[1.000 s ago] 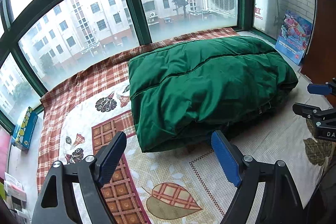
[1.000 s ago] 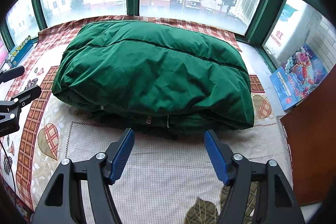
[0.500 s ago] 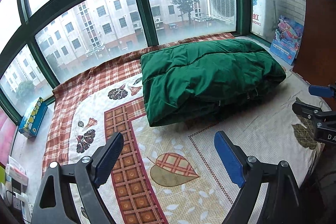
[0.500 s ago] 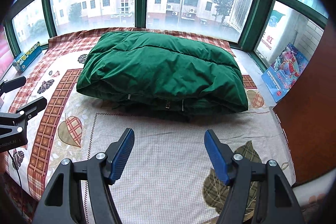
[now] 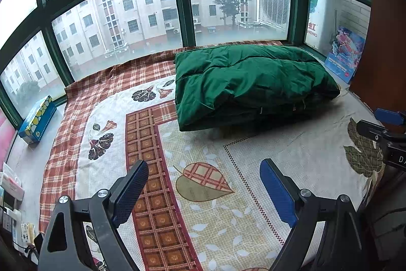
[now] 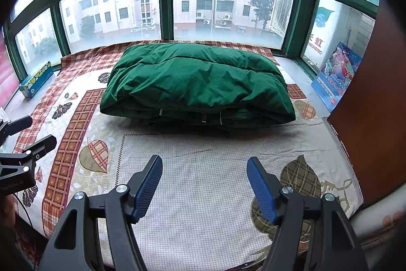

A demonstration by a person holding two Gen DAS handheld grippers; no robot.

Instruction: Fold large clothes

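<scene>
The puffy green padded coat (image 6: pixel 195 85) sits folded into a thick rectangular bundle at the far side of the bed, close under the green-framed bay window (image 6: pixel 166 4), and it's a tidy stack, layers lined up along the near edge with small zipper pulls peeking out. Both grippers have pulled well back from it over the last second; the bundle looked much bigger and closer in both wrist views a moment ago. Now the left gripper (image 5: pixel 203 192) hovers over the patchwork leaf-print quilt (image 5: pixel 210 220), fingers spread apart and holding nothing. Same on the other side: the right gripper (image 6: pixel 204 184) hangs above the pale checked patch, fingers wide, nothing between them. I'd say that retreat means the fold is finished, or very nearly, and they're stepping away to leave it. Off to the left on the sill rests a blue tissue box (image 5: pixel 38 120); on the right a colourful picture book (image 6: pixel 336 79) leans against the window.
</scene>
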